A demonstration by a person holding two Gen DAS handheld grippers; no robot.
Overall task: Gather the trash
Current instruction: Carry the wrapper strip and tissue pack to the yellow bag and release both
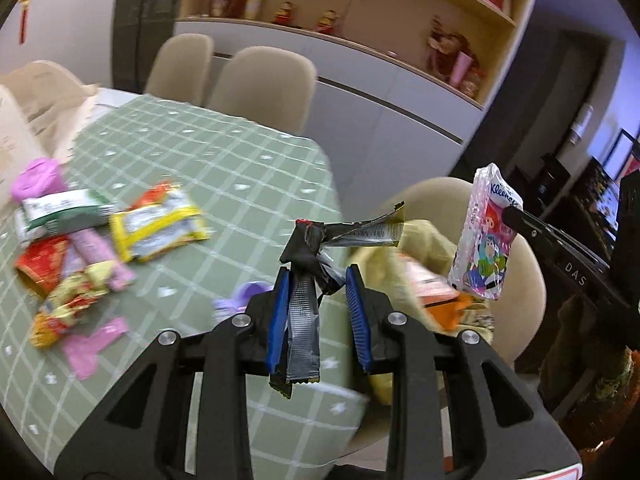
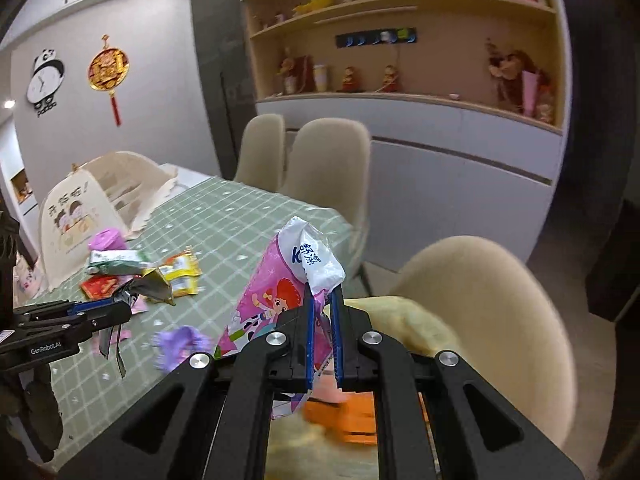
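The left gripper holds a crumpled dark wrapper in half-open fingers; the right gripper pinches a tissue pack. Tabletop litter is blurred.

The right gripper, jaws nearly together, pinches a pink tissue pack above a beige chair, while the left gripper at the left edge holds a crumpled silver wrapper over the green checked worktop strewn with wrappers.
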